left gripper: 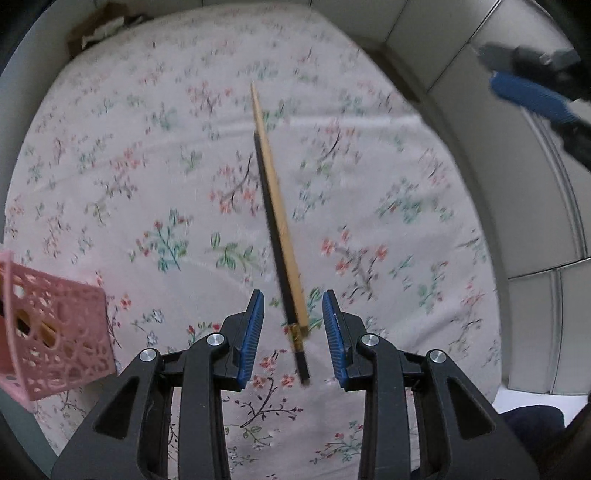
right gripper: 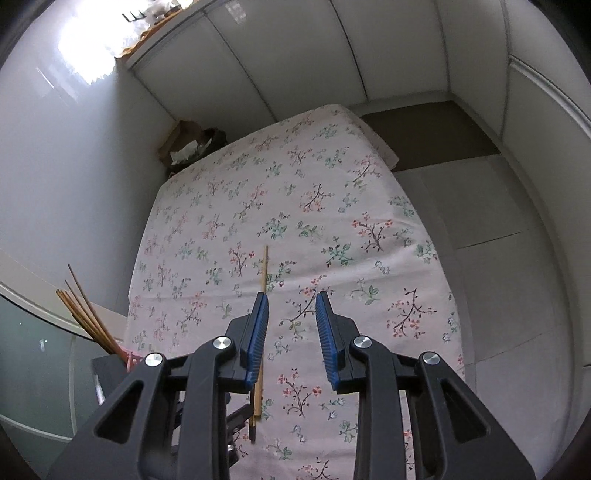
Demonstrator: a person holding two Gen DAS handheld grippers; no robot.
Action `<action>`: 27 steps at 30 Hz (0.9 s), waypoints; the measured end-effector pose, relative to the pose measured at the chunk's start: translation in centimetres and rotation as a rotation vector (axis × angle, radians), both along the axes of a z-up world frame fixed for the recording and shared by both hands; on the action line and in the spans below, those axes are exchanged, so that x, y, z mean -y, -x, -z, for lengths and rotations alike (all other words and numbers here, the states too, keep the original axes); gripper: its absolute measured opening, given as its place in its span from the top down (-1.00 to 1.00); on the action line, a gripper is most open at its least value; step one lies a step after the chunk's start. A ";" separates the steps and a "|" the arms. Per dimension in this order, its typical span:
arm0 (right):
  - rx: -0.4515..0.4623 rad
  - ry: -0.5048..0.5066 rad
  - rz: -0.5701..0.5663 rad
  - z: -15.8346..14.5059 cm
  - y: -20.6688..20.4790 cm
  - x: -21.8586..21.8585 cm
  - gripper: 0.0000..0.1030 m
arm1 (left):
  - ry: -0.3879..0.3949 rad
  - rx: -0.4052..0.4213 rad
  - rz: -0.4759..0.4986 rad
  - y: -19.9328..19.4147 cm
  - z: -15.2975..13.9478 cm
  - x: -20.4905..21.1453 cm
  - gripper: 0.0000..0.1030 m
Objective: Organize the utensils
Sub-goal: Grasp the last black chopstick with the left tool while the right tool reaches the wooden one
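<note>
Left wrist view: floral tablecloth (left gripper: 147,166) over table, blurred. Pink perforated basket (left gripper: 55,332) at left edge, well apart from the claw, w/ sticks just visible through its holes. Brown paper bag (left gripper: 99,29) off the far corner. Pale panelled wall (left gripper: 461,55) along right side. Other gripper's blue pad and black frame at upper right, over the wall area, clear of the cloth. Nothing blocking the way. Wooden chopstick (left gripper: 275,206) and black chopstick (left gripper: 271,229) lying side by side on cloth, touching, running from far-centre toward camera. Near ends reaching in between the blue pads (left gripper: 251,332) of left gripper (left gripper: 293,295). Jaws released, gap on both sides, no pad touching either stick.

Right wrist view: same cloth-covered table, bag w/ white paper at far-left corner, cabinet panels behind, glass surface (right gripper: 33,350) at lower left. Bundle of chopsticks (right gripper: 85,317) standing tilted in pink basket, left of the claw. Right gripper (right gripper: 290,295) w/ jaws apart, grasping nothing. Wooden stick passing behind the left pad, not between pads; black stick's end just visible below it.
</note>
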State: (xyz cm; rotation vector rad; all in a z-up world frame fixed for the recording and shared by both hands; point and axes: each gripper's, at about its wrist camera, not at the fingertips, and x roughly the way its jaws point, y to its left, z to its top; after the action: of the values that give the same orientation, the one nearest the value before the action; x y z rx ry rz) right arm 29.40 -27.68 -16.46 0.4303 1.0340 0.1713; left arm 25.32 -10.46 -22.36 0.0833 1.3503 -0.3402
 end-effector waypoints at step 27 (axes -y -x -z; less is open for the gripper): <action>-0.259 0.017 -0.105 10.7 -5.7 -7.7 0.45 | 0.081 -0.101 -0.098 0.6 1.6 -6.0 0.66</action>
State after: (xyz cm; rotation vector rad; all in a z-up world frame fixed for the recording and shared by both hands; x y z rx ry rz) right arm 35.14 -19.98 -27.13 0.3892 1.3126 0.2039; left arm 24.67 -4.48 -23.92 -0.0678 1.4334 -0.3193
